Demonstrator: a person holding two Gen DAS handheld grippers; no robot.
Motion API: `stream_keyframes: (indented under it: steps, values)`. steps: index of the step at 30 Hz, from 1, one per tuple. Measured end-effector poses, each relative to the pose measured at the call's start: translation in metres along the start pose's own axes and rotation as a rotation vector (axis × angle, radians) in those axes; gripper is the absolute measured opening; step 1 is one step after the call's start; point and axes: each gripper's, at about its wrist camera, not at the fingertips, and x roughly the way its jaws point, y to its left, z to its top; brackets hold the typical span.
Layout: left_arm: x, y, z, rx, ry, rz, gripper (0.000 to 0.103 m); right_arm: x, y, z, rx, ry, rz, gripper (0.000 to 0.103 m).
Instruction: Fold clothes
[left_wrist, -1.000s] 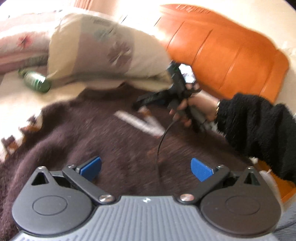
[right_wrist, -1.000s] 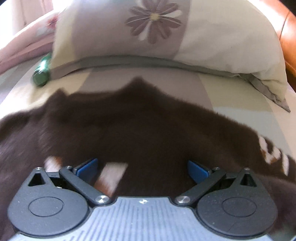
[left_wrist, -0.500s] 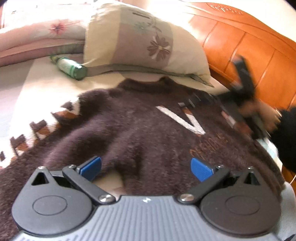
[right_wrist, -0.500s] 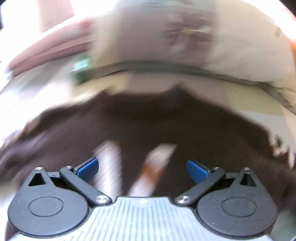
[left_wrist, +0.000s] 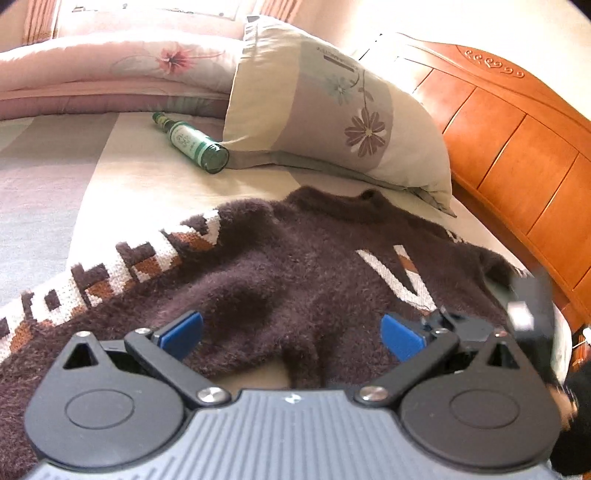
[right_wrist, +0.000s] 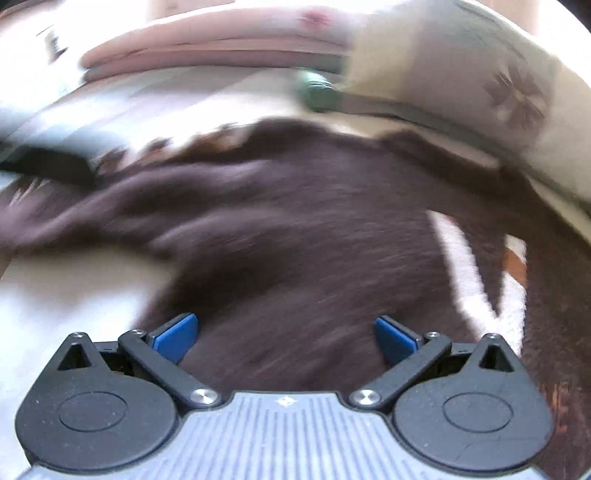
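Bed with a striped cream and grey sheet (left_wrist: 110, 192), orange wooden headboard (left_wrist: 517, 155) along one side. Landmark: a floral pillow (left_wrist: 332, 110) lying against the headboard. A green glass bottle (left_wrist: 190, 142) lies on its side just beside the pillow's lower corner; a pink quilt (left_wrist: 110, 74) is bunched behind both. In front of the pillow, collar end nearest it, a fuzzy dark brown sweater (left_wrist: 295, 266) lies spread on the sheet, rumpled into soft ridges, not flat. White V-shaped mark with a rust patch on its chest; one sleeve carries a white, brown and rust block pattern. Left gripper (left_wrist: 291, 332) low over the hem, blue pads wide apart, holding nothing. Right gripper (right_wrist: 284, 332) over the sweater body, tongs likewise apart and empty; that view heavily motion-blurred.
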Motion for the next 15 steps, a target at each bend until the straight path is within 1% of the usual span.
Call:
stream_keyframes:
  steps: [3,5,6,8,9,10,11,12,15]
  values:
    - [0.001,-0.007,-0.001,0.024,0.008,0.007,0.102,-0.027,-0.009,-0.003,0.074,0.003,0.059,0.103]
    - [0.000,-0.013,-0.002,0.047,0.007,0.001,0.102,-0.044,-0.017,-0.009,0.117,-0.014,0.024,0.103]
    - [0.000,-0.017,-0.003,0.060,0.007,-0.009,0.102,-0.048,-0.019,-0.012,0.124,-0.016,-0.015,0.103]
    - [0.003,-0.024,-0.005,0.078,0.016,-0.027,0.102,-0.044,-0.021,-0.023,0.142,0.045,-0.051,0.103]
    - [0.005,-0.029,-0.007,0.093,0.025,-0.030,0.102,-0.040,-0.020,-0.030,0.164,0.100,-0.046,0.103]
    - [0.008,-0.035,-0.009,0.110,0.034,-0.031,0.102,-0.043,-0.011,-0.039,0.151,0.101,-0.055,0.103]
    - [0.010,-0.040,-0.011,0.126,0.042,-0.032,0.102,-0.049,0.001,-0.047,0.123,0.081,-0.072,0.103]
    - [0.013,-0.046,-0.013,0.141,0.049,-0.033,0.102,-0.055,0.008,-0.053,0.103,0.087,-0.059,0.103]
    - [0.023,-0.061,-0.021,0.169,0.082,-0.090,0.102,-0.071,0.019,-0.063,0.061,0.128,0.013,0.103]
